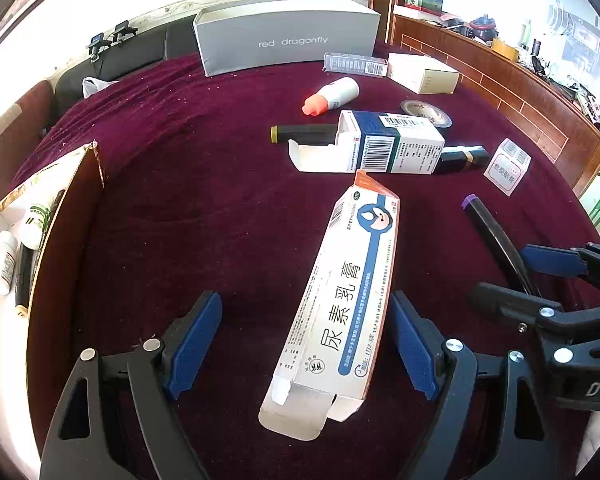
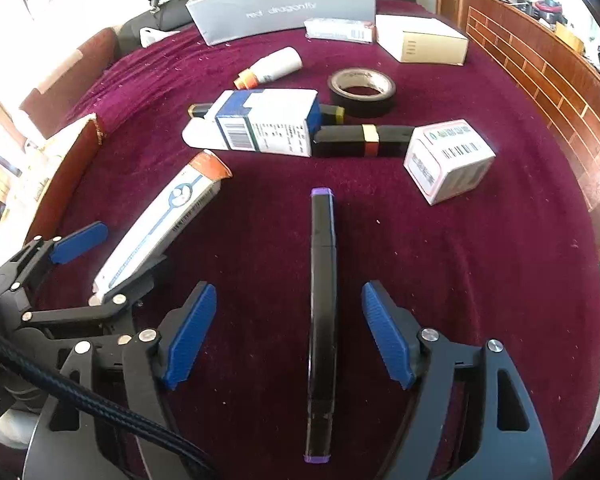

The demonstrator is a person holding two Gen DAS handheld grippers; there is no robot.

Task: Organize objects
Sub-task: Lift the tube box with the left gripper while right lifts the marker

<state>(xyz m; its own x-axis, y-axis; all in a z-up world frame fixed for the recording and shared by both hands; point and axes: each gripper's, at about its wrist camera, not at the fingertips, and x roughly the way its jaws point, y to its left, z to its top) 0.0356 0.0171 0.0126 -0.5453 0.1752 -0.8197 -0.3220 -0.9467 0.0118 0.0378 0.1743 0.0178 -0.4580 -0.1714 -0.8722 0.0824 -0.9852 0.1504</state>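
Left gripper [image 1: 306, 344]: jaws wide, blue pads either side of the ointment box [image 1: 336, 300], neither pad pressing it. The box lies flat on the maroon cloth [image 1: 180, 184], near flap open, orange end pointing away.

Right gripper [image 2: 288, 336]: jaws wide, straddling the black marker [image 2: 322, 300] with purple ends; gaps show on both sides, so no grip. The marker lies lengthwise along the gripper's line.

Farther back on the cloth: blue-white box [image 1: 388, 144] with an open flap, 2 dark pens partly behind it, a black tube [image 2: 364, 141] with a gold band, a small white box [image 2: 448, 160], tape roll [image 2: 362, 92], white bottle [image 1: 332, 96] with an orange cap, tan box [image 1: 424, 73], grey shoebox [image 1: 288, 36].

Left edge: a brown-walled tray [image 1: 60, 240] holding bottles; exact contents hard to make out in the glare.
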